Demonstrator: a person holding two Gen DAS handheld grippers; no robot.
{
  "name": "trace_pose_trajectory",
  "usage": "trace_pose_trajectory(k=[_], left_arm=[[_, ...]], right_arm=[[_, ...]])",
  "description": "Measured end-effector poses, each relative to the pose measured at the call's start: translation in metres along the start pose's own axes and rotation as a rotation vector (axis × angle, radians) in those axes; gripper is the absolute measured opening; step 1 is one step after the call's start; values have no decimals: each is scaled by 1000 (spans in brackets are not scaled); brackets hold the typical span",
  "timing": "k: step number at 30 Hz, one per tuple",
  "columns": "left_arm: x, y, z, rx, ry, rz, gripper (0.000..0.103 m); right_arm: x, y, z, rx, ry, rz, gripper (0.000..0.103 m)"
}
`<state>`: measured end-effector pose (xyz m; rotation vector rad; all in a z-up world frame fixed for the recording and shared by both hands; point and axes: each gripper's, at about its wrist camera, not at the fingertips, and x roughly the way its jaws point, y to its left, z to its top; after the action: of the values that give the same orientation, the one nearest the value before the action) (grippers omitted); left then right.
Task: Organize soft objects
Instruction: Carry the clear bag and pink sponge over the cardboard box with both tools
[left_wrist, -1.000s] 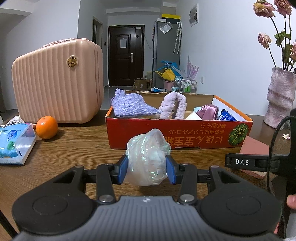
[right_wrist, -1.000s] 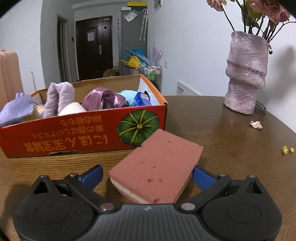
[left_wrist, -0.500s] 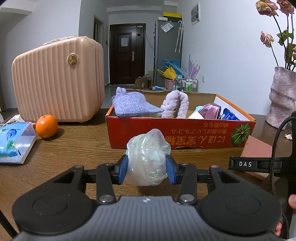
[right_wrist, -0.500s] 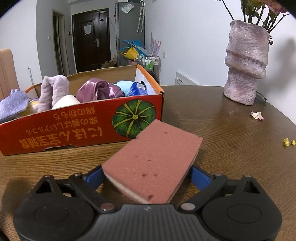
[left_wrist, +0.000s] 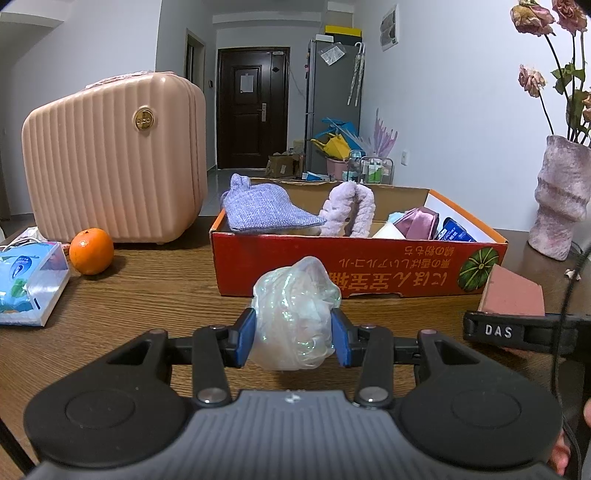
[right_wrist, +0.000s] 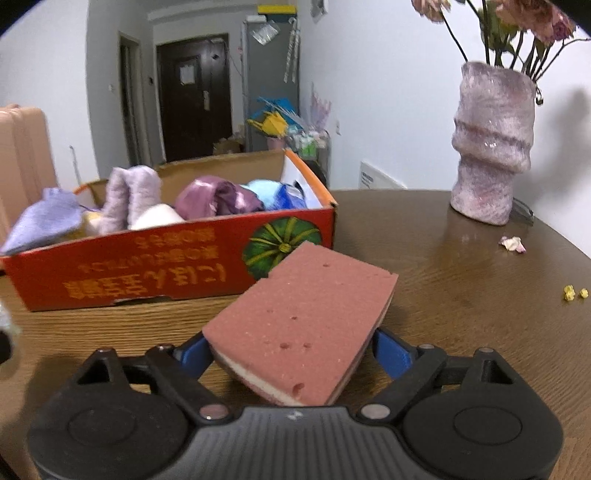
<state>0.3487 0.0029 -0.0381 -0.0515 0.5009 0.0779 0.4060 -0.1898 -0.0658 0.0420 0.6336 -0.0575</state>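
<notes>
My left gripper (left_wrist: 293, 332) is shut on a crumpled iridescent plastic bag (left_wrist: 295, 310), held just above the wooden table in front of the red cardboard box (left_wrist: 280, 266). The box holds a lavender knit hat (left_wrist: 258, 212), a fluffy lilac headband (left_wrist: 347, 210), a purple satin cloth (left_wrist: 417, 221) and other soft things. In the right wrist view a pink sponge (right_wrist: 303, 314) lies slanted between the blue pads of my right gripper (right_wrist: 293, 350). Its jaws are closing, and both pads press on the sponge's sides. The box (right_wrist: 110, 266) stands just behind it.
A pink ribbed suitcase (left_wrist: 110, 166) stands at the back left, with an orange (left_wrist: 91, 251) and a tissue pack (left_wrist: 26, 284) in front of it. A mauve vase (right_wrist: 491, 147) of dried flowers stands far right, with petals (right_wrist: 511, 243) and yellow crumbs (right_wrist: 574, 292) nearby.
The right jaws have narrowed from wide apart until the pads meet the sponge, and the sponge now fills more of that view. The left gripper and its bag have kept still.
</notes>
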Motion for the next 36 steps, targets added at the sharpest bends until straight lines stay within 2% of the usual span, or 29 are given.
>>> trace_pose_trajectory(k=[11,18,36], left_arm=[[5,11,5,-6,-13,16,44],[6,18,9,-13,-34,24,44],[2,13,33,-16,-136,24,44]], right_arm=[[-42,6,0,-14,-196,121,90],[-56,11,0,-34,-285,159,90],[-53,17,10,-76,-405,168,90]])
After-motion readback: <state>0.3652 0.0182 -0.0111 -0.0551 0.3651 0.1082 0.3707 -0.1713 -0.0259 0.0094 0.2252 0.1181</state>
